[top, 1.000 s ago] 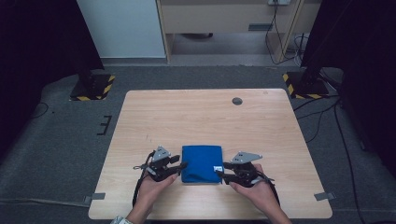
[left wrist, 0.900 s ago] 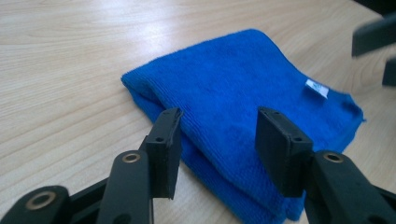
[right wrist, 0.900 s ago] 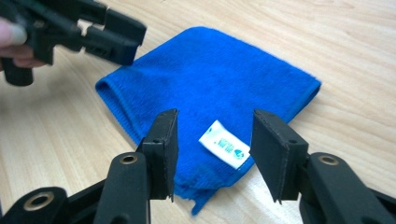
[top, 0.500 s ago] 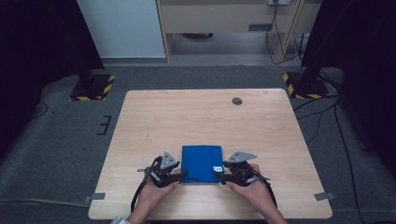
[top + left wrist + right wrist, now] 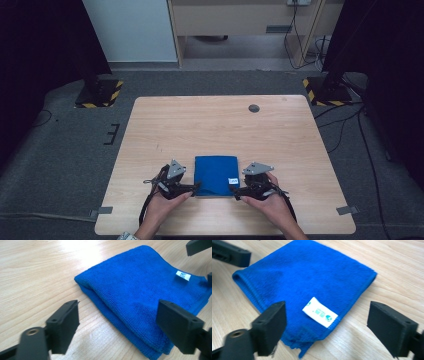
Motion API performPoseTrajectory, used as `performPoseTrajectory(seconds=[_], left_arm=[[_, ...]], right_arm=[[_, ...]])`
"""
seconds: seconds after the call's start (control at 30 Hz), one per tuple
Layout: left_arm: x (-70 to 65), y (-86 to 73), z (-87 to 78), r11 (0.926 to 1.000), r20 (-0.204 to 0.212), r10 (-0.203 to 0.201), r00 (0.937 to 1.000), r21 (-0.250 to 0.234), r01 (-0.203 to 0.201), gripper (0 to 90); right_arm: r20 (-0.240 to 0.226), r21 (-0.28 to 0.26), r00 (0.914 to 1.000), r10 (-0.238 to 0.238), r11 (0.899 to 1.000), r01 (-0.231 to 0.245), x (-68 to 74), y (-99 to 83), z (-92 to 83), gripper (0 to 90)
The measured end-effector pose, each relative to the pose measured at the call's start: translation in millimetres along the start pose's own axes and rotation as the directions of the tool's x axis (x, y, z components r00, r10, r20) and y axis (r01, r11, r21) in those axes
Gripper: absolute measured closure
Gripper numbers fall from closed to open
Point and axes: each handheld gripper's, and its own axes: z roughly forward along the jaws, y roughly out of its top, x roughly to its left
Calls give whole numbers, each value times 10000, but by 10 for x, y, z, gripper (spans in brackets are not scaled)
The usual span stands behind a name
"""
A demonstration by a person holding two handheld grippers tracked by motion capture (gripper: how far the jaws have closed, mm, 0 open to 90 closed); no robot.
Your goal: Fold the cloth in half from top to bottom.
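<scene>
**Grippers being held wide open at either side of a folded blue cloth**

Both grippers are being held at the near corners of the folded blue cloth (image 5: 216,174), which is lying flat on the wooden table (image 5: 220,125), near its front edge and about midway across. The left gripper (image 5: 191,188) is being held with its jaws spread wide, and nothing is being gripped; in the left gripper view the cloth (image 5: 140,297) is seen lying between and beyond the jaws, its folded edge running toward the camera. The right gripper (image 5: 237,190) is likewise being held wide open with nothing between its jaws; in the right gripper view the cloth's near corner (image 5: 307,287) is lying between them, with the white label (image 5: 320,312) sewn at that edge. Whether either jaw tip is touching the fabric cannot be told.

A narrow strip of bare table is being left between the cloth and the front edge, where the person's hands (image 5: 162,205) are resting. Much open wood is being left beyond the cloth, toward the far edge, and to both sides. A small dark round fitting (image 5: 254,108) is sitting near the far edge, well apart from the cloth.

Compared with a second ago, the cloth is lying slightly nearer the front edge, and both grippers have been drawn back with it, remaining at its two sides.
</scene>
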Motion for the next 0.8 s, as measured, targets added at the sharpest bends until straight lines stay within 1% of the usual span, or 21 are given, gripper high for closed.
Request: performPoseTrajectory(seconds=[0.03,0.17,0.27,0.33,0.4,0.53,0.67,0.7,0.77,0.8], left_arm=[[5,2,-4,10000,-21,-21,10000,-23,21,150],[32,5,-30,10000,-113,-55,9999,-56,54,104],[60,1,-47,9998,-138,-176,9998,-61,175,97],[82,2,-62,9999,-257,-133,9996,-64,132,94],[103,1,-79,10000,-474,-29,9989,-36,27,89],[170,-26,-126,9998,-520,-202,9984,-24,201,80],[225,-55,-183,9996,-667,-274,9974,8,275,74],[243,-71,-203,9997,-710,-238,9972,69,243,72],[278,-100,-236,9997,-781,-191,9968,157,204,69],[304,-121,-264,9995,-829,-260,9962,180,276,68]], right_arm=[[47,-58,10000,85,9999,-84,-14,9,-11,142],[111,-442,9998,134,9989,-129,-49,32,-53,111],[117,-614,9999,114,9981,-106,-76,43,-88,94],[154,-725,9998,81,9973,-70,-101,46,-121,86],[138,-770,9998,128,9970,-117,-118,42,-144,83],[203,-790,9996,188,9967,-172,-176,23,-203,82],[264,-751,9995,160,9971,-140,-231,-1,-253,83],[293,-740,9994,157,9972,-135,-248,-9,-267,82],[378,-752,9990,246,9969,-217,-285,-21,-295,82],[419,-768,9986,329,9966,-296,-304,-27,-311,80]])
